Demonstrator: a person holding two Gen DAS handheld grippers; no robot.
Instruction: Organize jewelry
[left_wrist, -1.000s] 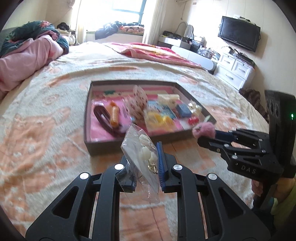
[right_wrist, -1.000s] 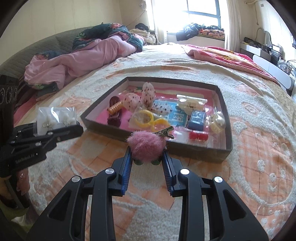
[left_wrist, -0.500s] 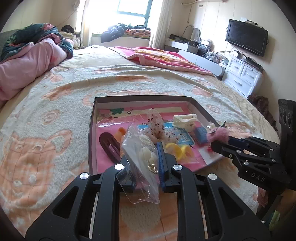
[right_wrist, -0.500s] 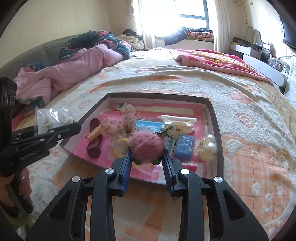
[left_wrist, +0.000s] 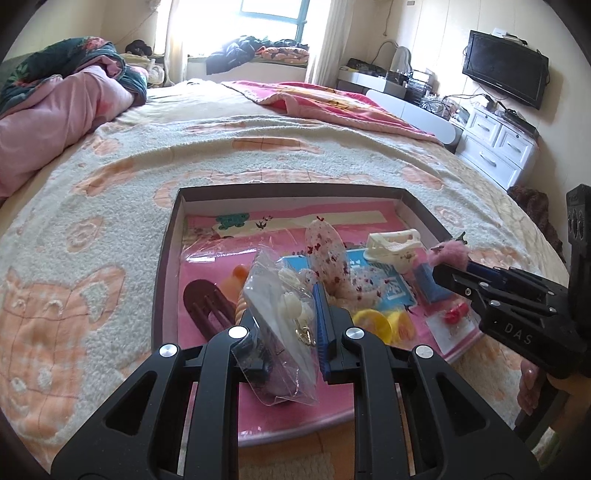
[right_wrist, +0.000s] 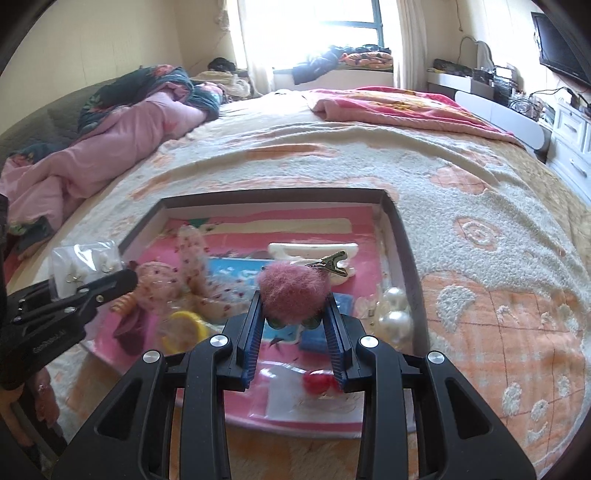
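While both tools hover, clips (left_wrist: 391, 243) fill the tray (left_wrist: 164, 254).

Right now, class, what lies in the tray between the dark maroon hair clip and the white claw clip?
In the left wrist view, between the maroon hair clip and white claw clip lies a spotted fabric bow.

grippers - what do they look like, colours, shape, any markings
Both are matte black plastic, built from open triangular struts with round silver bolt heads. The left gripper and right gripper have ribbed blue pads lining the inner finger faces. Seen side-on, the right one reads "DAS" in pale lettering; the left carries small grey text too blurred to read. Bare fingers grip the handle; no cables or sleeves show.
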